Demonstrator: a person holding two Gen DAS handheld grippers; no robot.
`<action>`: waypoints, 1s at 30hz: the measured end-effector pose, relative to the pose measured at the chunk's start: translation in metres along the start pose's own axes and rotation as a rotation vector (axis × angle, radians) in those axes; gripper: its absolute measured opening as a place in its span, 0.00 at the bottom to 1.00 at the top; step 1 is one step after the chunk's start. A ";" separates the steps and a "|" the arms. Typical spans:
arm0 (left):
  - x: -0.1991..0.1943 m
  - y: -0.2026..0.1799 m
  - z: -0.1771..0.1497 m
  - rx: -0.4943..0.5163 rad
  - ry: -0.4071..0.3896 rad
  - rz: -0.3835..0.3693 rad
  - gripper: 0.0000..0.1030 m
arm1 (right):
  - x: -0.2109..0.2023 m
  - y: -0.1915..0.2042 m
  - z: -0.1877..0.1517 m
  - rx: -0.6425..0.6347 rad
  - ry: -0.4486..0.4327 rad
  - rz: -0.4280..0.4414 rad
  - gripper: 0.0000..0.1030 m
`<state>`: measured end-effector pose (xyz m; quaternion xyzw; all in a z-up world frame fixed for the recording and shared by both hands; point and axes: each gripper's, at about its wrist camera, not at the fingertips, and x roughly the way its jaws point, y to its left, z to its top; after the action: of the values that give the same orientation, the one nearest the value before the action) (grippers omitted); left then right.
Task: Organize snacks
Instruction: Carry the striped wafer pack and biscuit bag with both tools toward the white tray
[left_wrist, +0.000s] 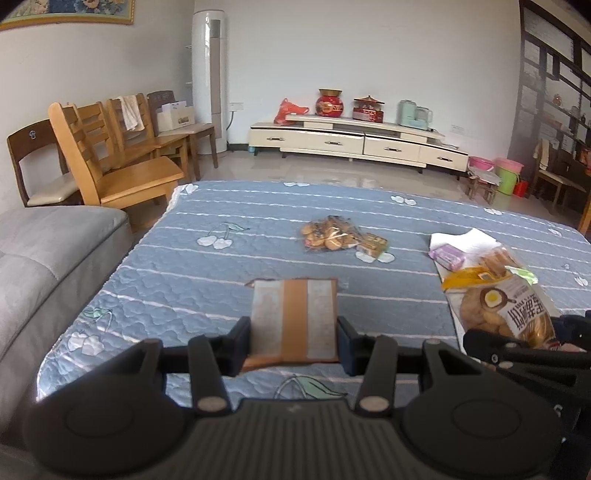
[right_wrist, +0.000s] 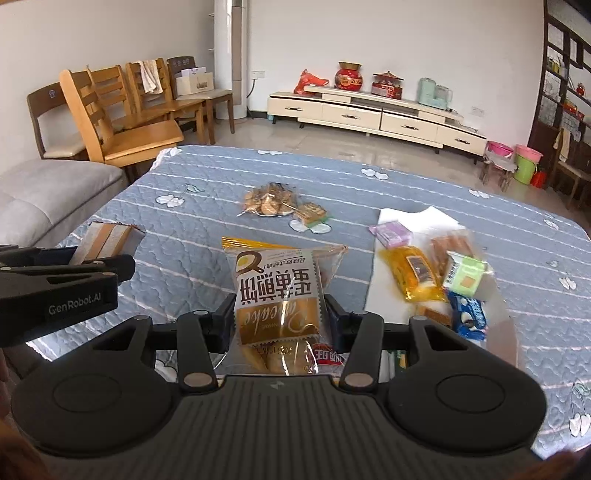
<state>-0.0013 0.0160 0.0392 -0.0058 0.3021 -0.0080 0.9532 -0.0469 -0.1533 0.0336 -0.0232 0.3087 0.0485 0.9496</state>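
My left gripper (left_wrist: 294, 334) is shut on a flat brown-and-silver snack packet (left_wrist: 294, 317), held above the blue quilted table (left_wrist: 184, 266). The same packet (right_wrist: 107, 240) and left gripper show at the left edge of the right wrist view. My right gripper (right_wrist: 279, 321) is shut on a cake bag with a gold label (right_wrist: 277, 295), lifted over the table; the bag (left_wrist: 506, 306) also appears at the right in the left wrist view. A clear bag of biscuits (right_wrist: 269, 201) and a small wrapped biscuit (right_wrist: 312, 214) lie mid-table.
A white sheet (right_wrist: 402, 221) on the right carries several snacks: a purple packet (right_wrist: 393, 232), a yellow packet (right_wrist: 415, 275), a green packet (right_wrist: 465, 275) and a blue cookie pack (right_wrist: 469, 314). Wooden chairs (right_wrist: 122, 118) and a grey sofa (right_wrist: 40, 195) stand left.
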 end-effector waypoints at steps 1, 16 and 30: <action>-0.001 -0.002 0.000 0.005 0.000 -0.002 0.45 | -0.003 0.000 -0.001 0.002 -0.001 -0.004 0.57; -0.004 -0.031 -0.004 0.063 0.003 -0.048 0.45 | -0.016 -0.016 -0.013 0.011 -0.006 -0.040 0.57; -0.004 -0.047 -0.005 0.083 0.007 -0.069 0.45 | -0.027 -0.029 -0.016 0.048 -0.015 -0.068 0.57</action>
<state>-0.0083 -0.0309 0.0378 0.0232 0.3046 -0.0536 0.9507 -0.0748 -0.1853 0.0365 -0.0104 0.3017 0.0089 0.9533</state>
